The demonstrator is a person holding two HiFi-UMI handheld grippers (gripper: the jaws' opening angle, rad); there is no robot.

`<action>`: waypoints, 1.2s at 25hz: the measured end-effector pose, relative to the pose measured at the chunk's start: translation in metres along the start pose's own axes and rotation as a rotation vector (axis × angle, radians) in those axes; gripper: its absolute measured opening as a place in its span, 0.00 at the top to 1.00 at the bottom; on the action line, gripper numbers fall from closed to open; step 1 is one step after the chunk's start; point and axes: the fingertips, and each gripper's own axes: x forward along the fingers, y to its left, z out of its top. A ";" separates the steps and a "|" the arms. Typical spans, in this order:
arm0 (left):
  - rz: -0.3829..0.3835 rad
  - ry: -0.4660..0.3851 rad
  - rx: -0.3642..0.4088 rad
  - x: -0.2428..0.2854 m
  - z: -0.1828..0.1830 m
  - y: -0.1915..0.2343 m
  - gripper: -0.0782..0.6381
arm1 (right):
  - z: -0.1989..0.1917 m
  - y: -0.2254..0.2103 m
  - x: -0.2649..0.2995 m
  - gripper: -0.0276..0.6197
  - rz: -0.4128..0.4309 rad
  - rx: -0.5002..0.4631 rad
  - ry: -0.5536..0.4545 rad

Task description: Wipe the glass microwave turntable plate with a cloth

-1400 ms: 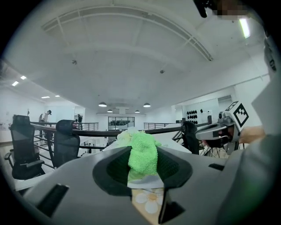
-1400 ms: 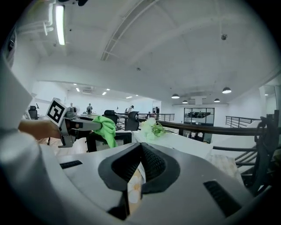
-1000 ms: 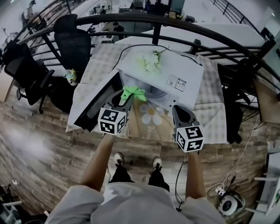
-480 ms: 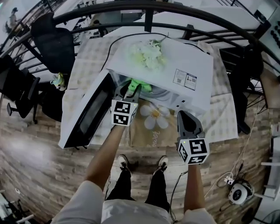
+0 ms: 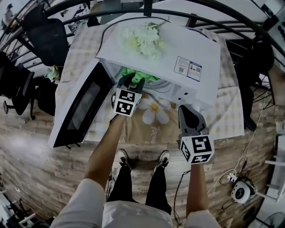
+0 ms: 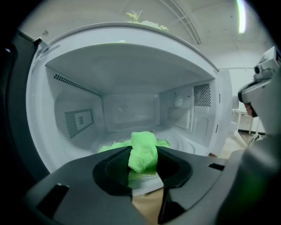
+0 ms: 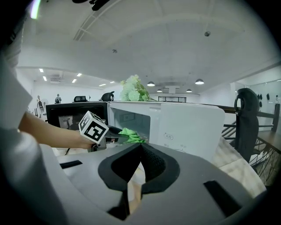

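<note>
Nearest you, your 2 bare forearms reach out over a wood-plank floor (image 5: 40, 156). Your right gripper (image 5: 186, 110) hangs over the front edge of the surface (image 5: 225, 111), before the microwave's right side. Its jaws are pressed together with nothing between them, as the right gripper view (image 7: 141, 147) shows, and it is well apart from the cloth.

Your left gripper (image 5: 133, 82) is at the mouth of the open microwave (image 5: 178, 49), its jaws pinching a bright green cloth (image 5: 138, 75). In the left gripper view (image 6: 142, 154) a fold of that cloth (image 6: 144, 145) stands upright between the 2 jaws. The rest of it spreads low on the cavity floor just beyond the jaw tips. The glass turntable plate cannot be told apart from the pale cavity floor under the cloth.

The microwave door (image 5: 82, 111) swings wide to your left. A flower-print mat (image 5: 153, 111) lies on the surface between the 2 grippers. Behind the cloth are the cavity's white walls, with vent grilles at either side (image 6: 79, 121).

On top of the microwave rests a bunch of white and pale-green flowers (image 5: 144, 38). Past the surface stand a dark curved railing (image 5: 111, 5) and a black office chair (image 5: 46, 42).
</note>
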 end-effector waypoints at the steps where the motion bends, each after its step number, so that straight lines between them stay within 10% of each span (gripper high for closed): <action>1: -0.015 0.006 0.010 0.000 0.002 -0.008 0.67 | -0.001 0.001 -0.001 0.94 0.004 0.001 0.001; 16: -0.304 -0.020 -0.048 0.016 0.027 -0.115 0.67 | -0.007 -0.001 -0.013 0.94 0.003 -0.005 0.023; 23: -0.050 -0.162 -0.029 -0.004 0.046 -0.030 0.67 | -0.007 0.001 -0.005 0.94 0.006 -0.003 0.030; 30: 0.147 -0.069 -0.051 0.005 0.029 0.045 0.67 | -0.012 0.002 0.003 0.94 0.006 0.003 0.039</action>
